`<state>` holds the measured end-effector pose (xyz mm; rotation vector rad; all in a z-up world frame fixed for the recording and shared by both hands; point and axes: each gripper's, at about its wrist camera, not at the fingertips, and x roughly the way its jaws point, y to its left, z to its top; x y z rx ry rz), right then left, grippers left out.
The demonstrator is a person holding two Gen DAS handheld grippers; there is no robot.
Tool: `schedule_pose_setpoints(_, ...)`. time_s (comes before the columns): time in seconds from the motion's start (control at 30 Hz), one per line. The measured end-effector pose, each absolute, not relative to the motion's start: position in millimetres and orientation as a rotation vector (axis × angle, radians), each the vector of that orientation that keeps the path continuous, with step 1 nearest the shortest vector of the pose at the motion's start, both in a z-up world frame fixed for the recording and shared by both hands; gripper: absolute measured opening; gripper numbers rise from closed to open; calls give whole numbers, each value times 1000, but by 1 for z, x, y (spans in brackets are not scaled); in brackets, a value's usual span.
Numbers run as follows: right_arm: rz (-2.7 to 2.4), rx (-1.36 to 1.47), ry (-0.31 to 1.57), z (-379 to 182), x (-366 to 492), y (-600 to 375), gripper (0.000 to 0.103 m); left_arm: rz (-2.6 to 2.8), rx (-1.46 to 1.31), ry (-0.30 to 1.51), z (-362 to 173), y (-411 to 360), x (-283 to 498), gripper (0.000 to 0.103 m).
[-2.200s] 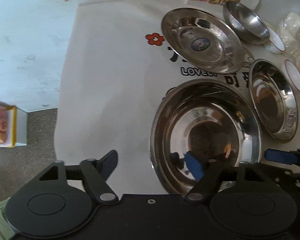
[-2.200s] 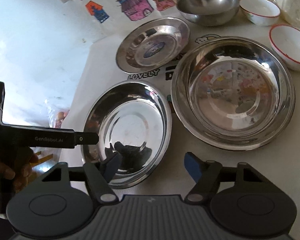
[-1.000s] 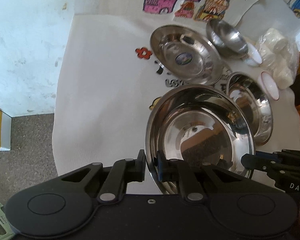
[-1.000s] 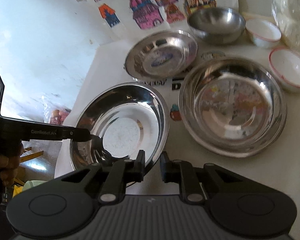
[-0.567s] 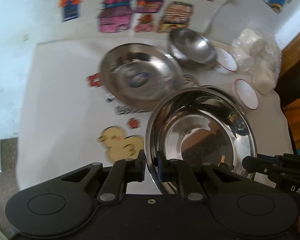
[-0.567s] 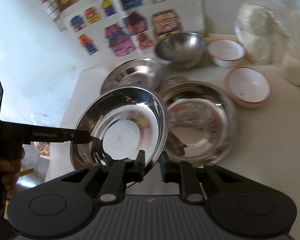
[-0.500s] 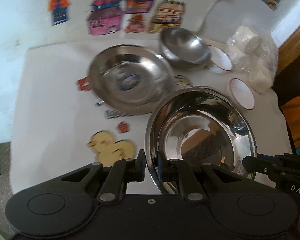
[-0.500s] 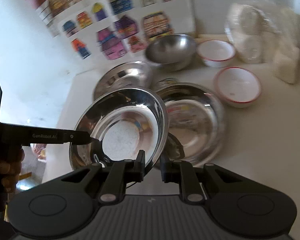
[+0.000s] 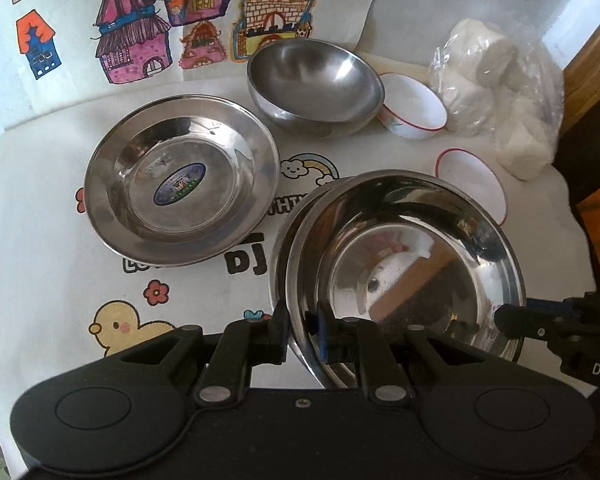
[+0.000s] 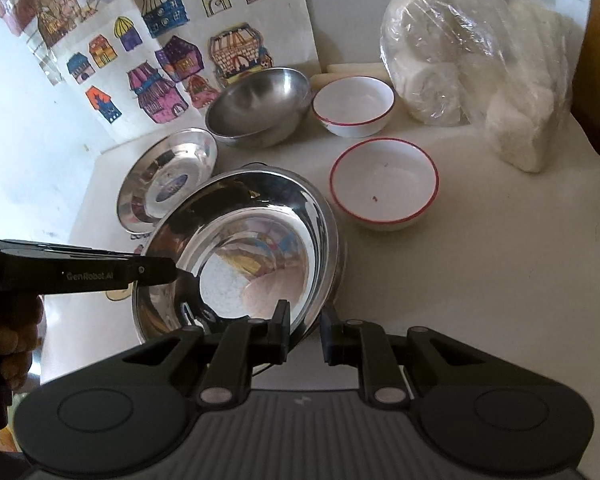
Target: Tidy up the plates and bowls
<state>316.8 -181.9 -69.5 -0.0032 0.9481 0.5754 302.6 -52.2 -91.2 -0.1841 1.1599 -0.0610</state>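
At the near rim, left wrist view: left gripper [image 9: 302,320] narrow, pinching plate [image 9: 404,264] by its edge, jaws just opening with the rim between them. Held from two sides, likely to keep it level while lowering onto lower plate [image 9: 278,248]; nearly nested already. Shallow, wide-lipped steel, mirror-bright.

From the right wrist: right gripper [image 10: 304,320] narrow too, clamped on the opposite rim. Sitting over lower plate, just beside white bowl [image 10: 384,188].
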Motion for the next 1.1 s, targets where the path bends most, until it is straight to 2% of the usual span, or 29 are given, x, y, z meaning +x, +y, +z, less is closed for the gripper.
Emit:
schedule_pose_setpoints(0.57, 690, -167, 1029, -84, 349, -162, 21, 86, -114, 1216, -105, -68, 313, 19)
schedule_pose_setpoints(0.87, 680, -242, 1005, -83, 347, -153, 24, 96, -97, 1235, -113, -73, 316, 20)
schedule_pose_setpoints(1.07, 672, -223, 1014, -86, 348, -154, 30, 104, -143, 1248, -113, -67, 319, 21)
schedule_pose_setpoints(1.1, 670, -219, 1016, -86, 348, -154, 31, 107, -151, 1248, -112, -66, 320, 25)
